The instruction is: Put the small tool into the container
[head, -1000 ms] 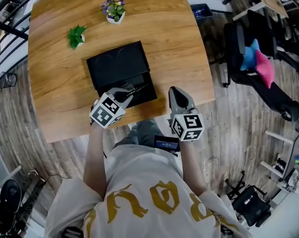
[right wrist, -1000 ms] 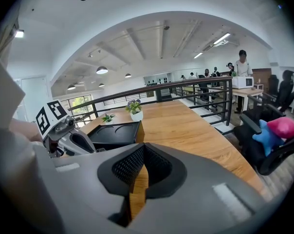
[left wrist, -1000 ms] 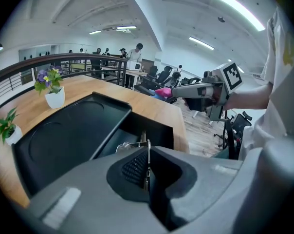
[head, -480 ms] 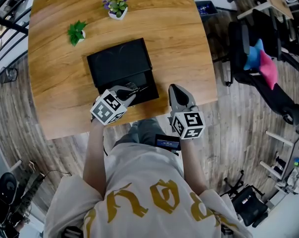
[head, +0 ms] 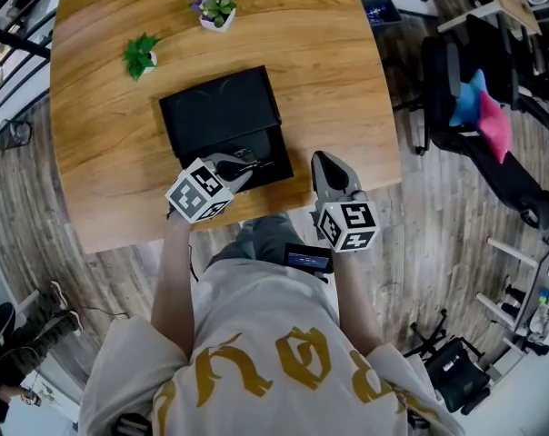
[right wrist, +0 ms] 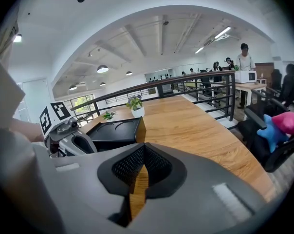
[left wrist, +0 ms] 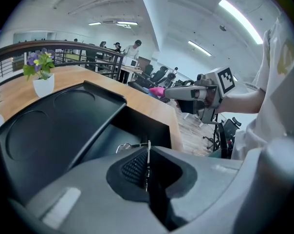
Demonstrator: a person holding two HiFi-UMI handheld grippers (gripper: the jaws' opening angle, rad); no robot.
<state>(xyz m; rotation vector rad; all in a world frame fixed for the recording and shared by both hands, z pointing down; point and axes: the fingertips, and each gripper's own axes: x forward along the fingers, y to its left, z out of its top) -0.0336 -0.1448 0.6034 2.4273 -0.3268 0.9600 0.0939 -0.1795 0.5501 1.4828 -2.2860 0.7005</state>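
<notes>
We count two hand-held grippers, one black container, one small tool and two potted plants, one purple-flowered and one green, on the wooden tabletop. The left hand-held gripper is clamped on the small tool, a thin metal piece held over the container's open lower tray. We find its shape hard to make out, and the head view barely shows it. The right hand-held gripper is nearly closed on nothing, above the tabletop's near edge beside the container.
</notes>
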